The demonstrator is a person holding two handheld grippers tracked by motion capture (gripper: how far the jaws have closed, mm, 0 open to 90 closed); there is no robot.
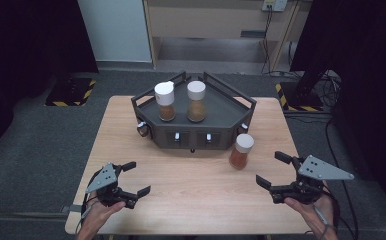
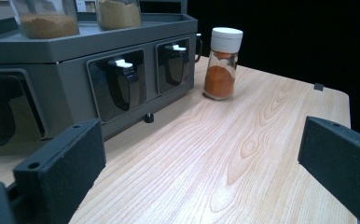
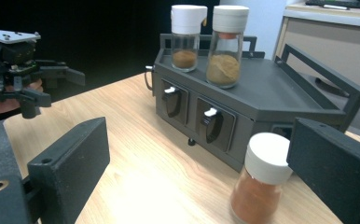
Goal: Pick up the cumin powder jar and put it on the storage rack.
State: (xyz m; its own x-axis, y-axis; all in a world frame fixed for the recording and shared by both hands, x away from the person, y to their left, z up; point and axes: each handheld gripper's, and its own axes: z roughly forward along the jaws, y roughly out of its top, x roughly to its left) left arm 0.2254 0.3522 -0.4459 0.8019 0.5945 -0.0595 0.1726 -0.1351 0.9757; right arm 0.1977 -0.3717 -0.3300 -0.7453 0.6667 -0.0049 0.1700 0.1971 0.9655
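- Pale wood table (image 1: 191,200) is seen from the high view, set on a grey carpeted floor with dark curtains at both sides.
- At the far middle of the table a dark grey rack (image 1: 221,117) is placed, with a railed top shelf and small dispensers along its front face.
- Two spice jars are already stood upright on that shelf: a left jar (image 1: 165,100) and a taller jar (image 1: 196,101), both white-capped, near one another but apart.
- A third jar (image 1: 241,150), white-capped and filled with orange powder, is stood upright on the table just beside the rack's front right corner; it is not yet on the shelf.
- The right gripper (image 1: 273,174) is held near this third jar, with its jaws spread wide and nothing between them; in the right gripper view the jar (image 3: 260,182) is seen low, close to the right jaw but untouched.
- The left gripper (image 1: 135,177) is held over the near left of the table, jaws likewise apart and empty, well away from every jar.
- By this reading, two placements are done and one is left: the third jar is to be grasped, lifted and set on the shelf, where free room is seen to the right of the taller jar.
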